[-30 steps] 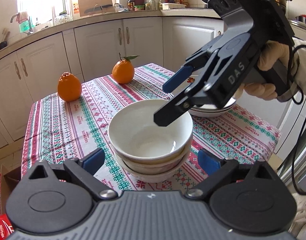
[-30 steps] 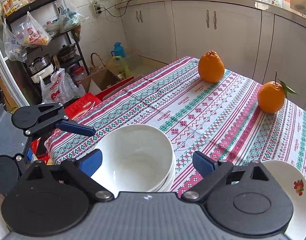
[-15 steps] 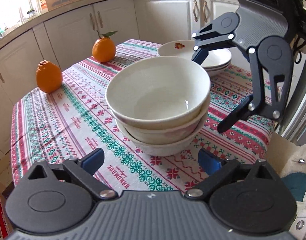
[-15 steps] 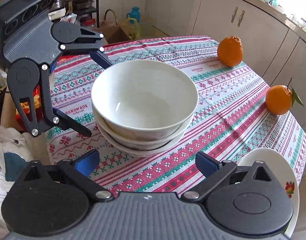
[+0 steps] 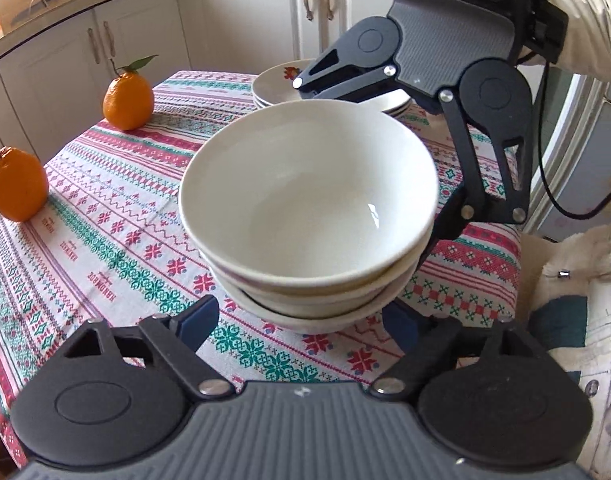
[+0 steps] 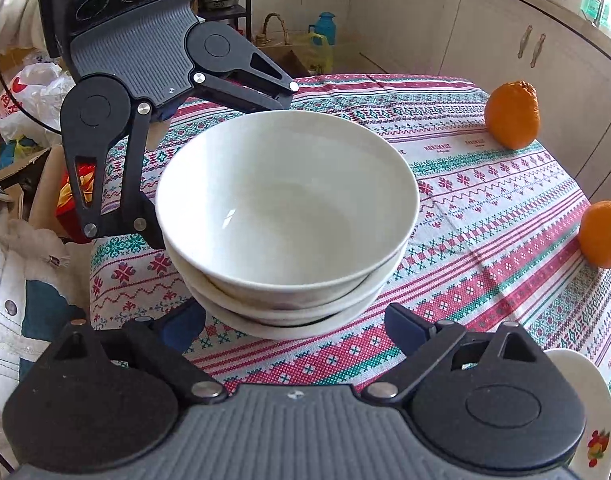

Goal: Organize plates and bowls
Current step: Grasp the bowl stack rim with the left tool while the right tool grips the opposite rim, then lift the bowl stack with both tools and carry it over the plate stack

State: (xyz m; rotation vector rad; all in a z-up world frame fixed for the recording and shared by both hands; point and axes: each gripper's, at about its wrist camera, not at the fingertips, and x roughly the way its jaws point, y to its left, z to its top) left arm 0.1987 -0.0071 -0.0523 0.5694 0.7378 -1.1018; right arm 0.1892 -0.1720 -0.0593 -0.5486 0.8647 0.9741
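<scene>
A stack of three white bowls (image 5: 309, 216) stands on the patterned tablecloth near the table's corner; it also shows in the right wrist view (image 6: 289, 220). My left gripper (image 5: 301, 322) is open, its fingers low on either side of the stack's base. My right gripper (image 6: 295, 326) is open on the opposite side, likewise straddling the base. Each gripper shows in the other's view, the right one (image 5: 433, 92) and the left one (image 6: 145, 92). A stack of white plates (image 5: 281, 84) with a fruit print sits behind the bowls and also shows in the right wrist view (image 6: 589, 408).
Two oranges (image 5: 127, 96) (image 5: 17, 184) sit on the tablecloth (image 5: 105, 216) at the far side. White kitchen cabinets (image 5: 145, 44) stand behind the table. Bags, boxes and a rack of pots (image 6: 21, 92) clutter the floor beyond the table's edge.
Both grippers have moved in closer and lower around the bowl stack from opposite sides. The bowls have not moved.
</scene>
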